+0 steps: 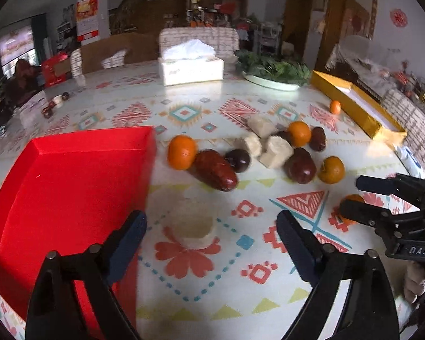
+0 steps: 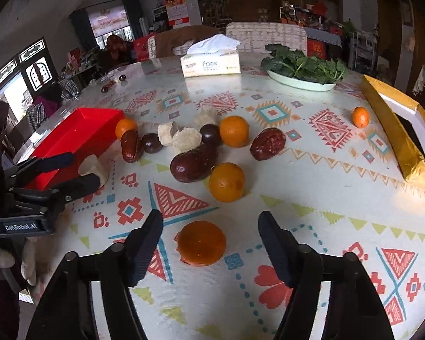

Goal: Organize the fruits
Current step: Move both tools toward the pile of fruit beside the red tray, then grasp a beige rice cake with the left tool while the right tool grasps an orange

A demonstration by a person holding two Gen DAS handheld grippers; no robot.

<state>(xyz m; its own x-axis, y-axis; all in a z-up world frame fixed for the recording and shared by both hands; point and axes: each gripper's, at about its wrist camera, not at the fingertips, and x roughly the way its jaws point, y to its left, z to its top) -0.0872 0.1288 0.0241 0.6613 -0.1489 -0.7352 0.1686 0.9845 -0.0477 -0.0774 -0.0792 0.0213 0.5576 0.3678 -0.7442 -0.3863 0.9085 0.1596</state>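
Left wrist view showed a pale, cream-coloured cut chunk (image 1: 194, 228) lying on the patterned tablecloth (image 1: 240, 297), blurred, just beside the red tray (image 1: 70, 187). The left gripper (image 1: 211, 231) pointed steeply down at it, its jaws spread to either side of the chunk with gaps on both sides, so nothing was gripped. Beyond it lay the loose heap of fruit: a mandarin (image 1: 182, 152), a long wrinkled red date (image 1: 216, 170), a dark round fruit (image 1: 238, 160) and more pale chunks (image 1: 274, 152).

The right gripper (image 2: 211, 240) was likewise tilted down over a flattened orange fruit (image 2: 201, 242), glossy and squat, which sat on the cloth between its open fingers without touching either pad (image 2: 144, 250). Just beyond it stood a rounder mandarin (image 2: 226, 182) and a fat dark red date (image 2: 194, 163).

Only the right wrist view showed the lettering "Face" on the tissue box (image 2: 211, 63), the leaves on the plate of greens (image 2: 303, 80) clearly, and a gloved hand (image 2: 2, 257) holding the left tool, seen from the side with the chunk between its fingers. Only the left wrist view showed the red tray's empty floor and the full length of the gold box (image 1: 357, 104), with a small kumquat (image 1: 335, 107) just beside it.
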